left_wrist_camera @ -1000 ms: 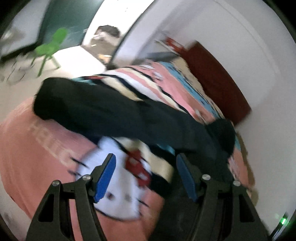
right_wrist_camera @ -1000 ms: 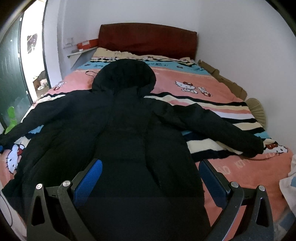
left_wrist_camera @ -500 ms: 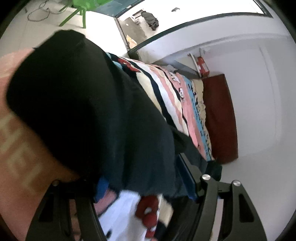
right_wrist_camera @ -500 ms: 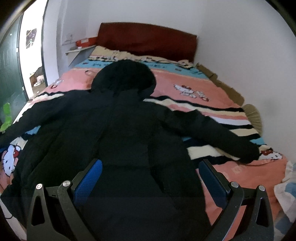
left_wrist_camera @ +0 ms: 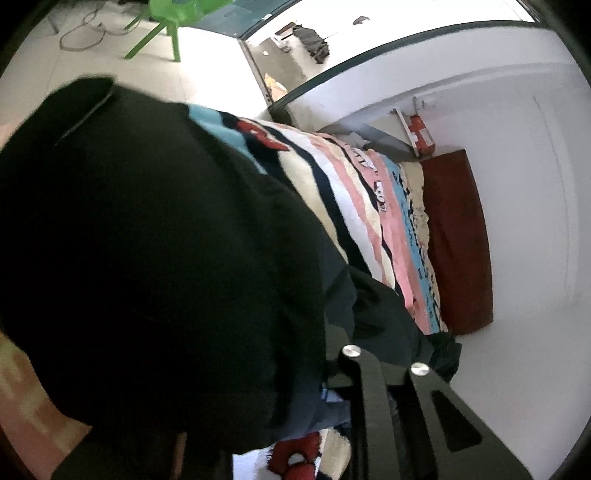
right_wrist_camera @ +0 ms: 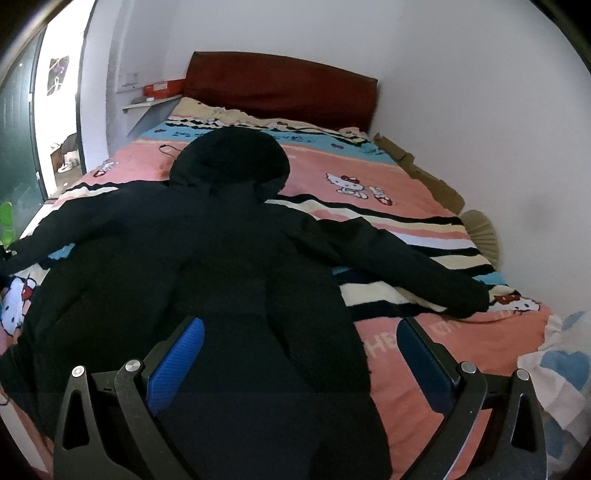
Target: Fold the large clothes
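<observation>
Left wrist view: left hand-held gripper (left_wrist_camera: 295,398) closing just now and pinching the sleeve (left_wrist_camera: 155,258) of the black coat (left_wrist_camera: 388,321), dark cloth bunched between the jaws and hiding the left finger entirely; only the black right finger frame visible at lower right. Sleeve filling most of the left half, cuff at far left. Beyond it, the striped bed (left_wrist_camera: 362,206) running toward a red headboard (left_wrist_camera: 458,240) at right, a red box (left_wrist_camera: 421,134) on a wall shelf above it. Green chair (left_wrist_camera: 162,22) on the pale floor at the top. Right wrist view: right hand-held gripper (right_wrist_camera: 299,362) spread wide, nothing between its blue pads (right_wrist_camera: 177,362), held over the near hem of the coat (right_wrist_camera: 221,277). Coat lying flat on the bed (right_wrist_camera: 369,177), hood toward the far headboard (right_wrist_camera: 280,88), one sleeve stretched to the left edge, the other to the right. White and blue cloth (right_wrist_camera: 561,373) at the near right corner.
</observation>
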### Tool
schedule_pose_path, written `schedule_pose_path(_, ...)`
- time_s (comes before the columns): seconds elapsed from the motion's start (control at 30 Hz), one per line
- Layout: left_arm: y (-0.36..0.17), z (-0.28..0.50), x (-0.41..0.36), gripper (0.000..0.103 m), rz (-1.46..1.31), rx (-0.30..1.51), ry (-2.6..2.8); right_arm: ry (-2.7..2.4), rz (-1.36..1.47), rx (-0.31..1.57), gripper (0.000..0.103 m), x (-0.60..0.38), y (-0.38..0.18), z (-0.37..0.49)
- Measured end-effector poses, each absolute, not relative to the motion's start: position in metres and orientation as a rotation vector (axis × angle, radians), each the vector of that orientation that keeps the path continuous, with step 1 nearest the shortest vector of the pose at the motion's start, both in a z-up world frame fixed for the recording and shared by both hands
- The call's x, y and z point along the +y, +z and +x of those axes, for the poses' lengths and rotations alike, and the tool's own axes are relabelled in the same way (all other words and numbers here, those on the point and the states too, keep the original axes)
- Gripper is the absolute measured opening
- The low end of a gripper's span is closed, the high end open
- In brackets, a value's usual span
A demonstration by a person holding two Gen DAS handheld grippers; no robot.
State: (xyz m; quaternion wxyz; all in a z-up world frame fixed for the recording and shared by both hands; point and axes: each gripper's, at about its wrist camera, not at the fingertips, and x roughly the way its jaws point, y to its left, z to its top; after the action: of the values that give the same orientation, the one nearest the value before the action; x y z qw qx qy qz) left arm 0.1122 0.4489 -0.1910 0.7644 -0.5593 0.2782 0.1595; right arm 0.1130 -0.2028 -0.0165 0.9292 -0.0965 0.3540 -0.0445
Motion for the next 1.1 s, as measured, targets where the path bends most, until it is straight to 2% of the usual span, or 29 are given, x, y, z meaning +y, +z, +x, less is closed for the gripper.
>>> schedule_pose_path(0.6,-0.126,0.115,0.427,0.012,-1.029,0.561,0.312,-0.078,-0.145,0.733,0.102,-0.235,-0.026,0.101)
schedule_pose_path(1.1,0.0,0.164,0.34,0.012,-0.76,0.518,0.107,-0.066,-0.061,0.728,0.102,-0.277,-0.031,0.131)
